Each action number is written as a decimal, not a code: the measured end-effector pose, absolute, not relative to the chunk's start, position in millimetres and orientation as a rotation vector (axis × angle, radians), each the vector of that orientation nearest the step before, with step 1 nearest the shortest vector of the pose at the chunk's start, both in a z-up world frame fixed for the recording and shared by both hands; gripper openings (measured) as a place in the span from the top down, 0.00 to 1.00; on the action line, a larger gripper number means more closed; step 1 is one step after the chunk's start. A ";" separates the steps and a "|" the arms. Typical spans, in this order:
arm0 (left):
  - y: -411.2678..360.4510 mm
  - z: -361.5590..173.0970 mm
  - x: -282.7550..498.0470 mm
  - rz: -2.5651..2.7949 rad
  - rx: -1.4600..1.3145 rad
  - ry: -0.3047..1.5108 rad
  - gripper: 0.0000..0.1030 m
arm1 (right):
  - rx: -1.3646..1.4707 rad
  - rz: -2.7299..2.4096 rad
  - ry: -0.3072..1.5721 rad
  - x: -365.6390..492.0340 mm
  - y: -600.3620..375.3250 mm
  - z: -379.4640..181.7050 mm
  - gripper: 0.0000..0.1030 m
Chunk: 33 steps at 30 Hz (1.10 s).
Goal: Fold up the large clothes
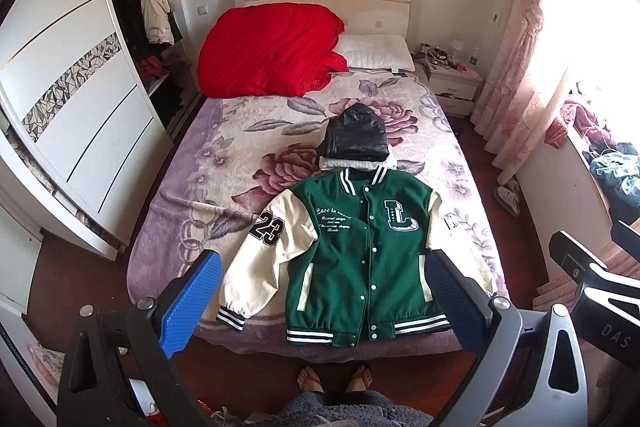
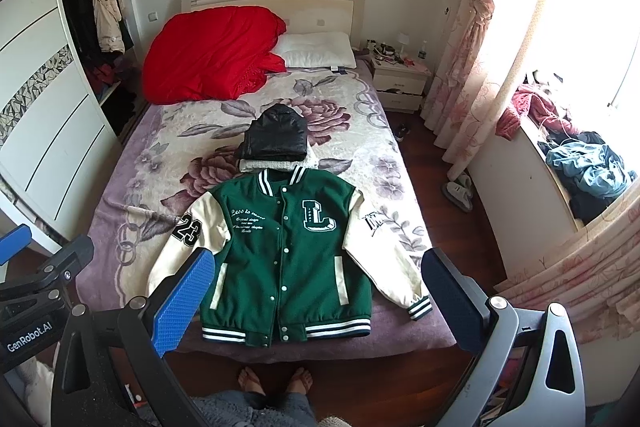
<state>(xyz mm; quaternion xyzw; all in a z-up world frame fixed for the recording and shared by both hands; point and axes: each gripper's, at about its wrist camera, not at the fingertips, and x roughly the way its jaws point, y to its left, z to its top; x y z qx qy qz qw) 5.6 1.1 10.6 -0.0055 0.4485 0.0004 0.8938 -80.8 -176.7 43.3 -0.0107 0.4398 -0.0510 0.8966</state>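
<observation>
A green varsity jacket [image 1: 360, 251] with cream sleeves, a "23" patch and a white "L" lies flat, face up and buttoned, at the foot of the bed; it also shows in the right wrist view [image 2: 284, 251]. Both sleeves are spread outward. My left gripper [image 1: 324, 287] is open and empty, held high above the bed's foot edge. My right gripper [image 2: 316, 291] is open and empty too, at a similar height beside it. Neither touches the jacket.
Folded black and white clothes [image 1: 356, 143] lie just beyond the jacket's collar. A red quilt [image 1: 268, 51] and a pillow [image 1: 376, 53] lie at the headboard. A wardrobe [image 1: 80, 115] stands left, a nightstand [image 1: 452, 83] and curtains [image 1: 520, 67] right. The person's feet [image 1: 336, 379] stand at the bed's foot.
</observation>
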 end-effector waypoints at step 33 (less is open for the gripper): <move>2.2 20.5 7.0 -0.006 -0.013 0.918 0.00 | -0.022 -0.098 0.898 -77.8 -173.2 60.3 0.00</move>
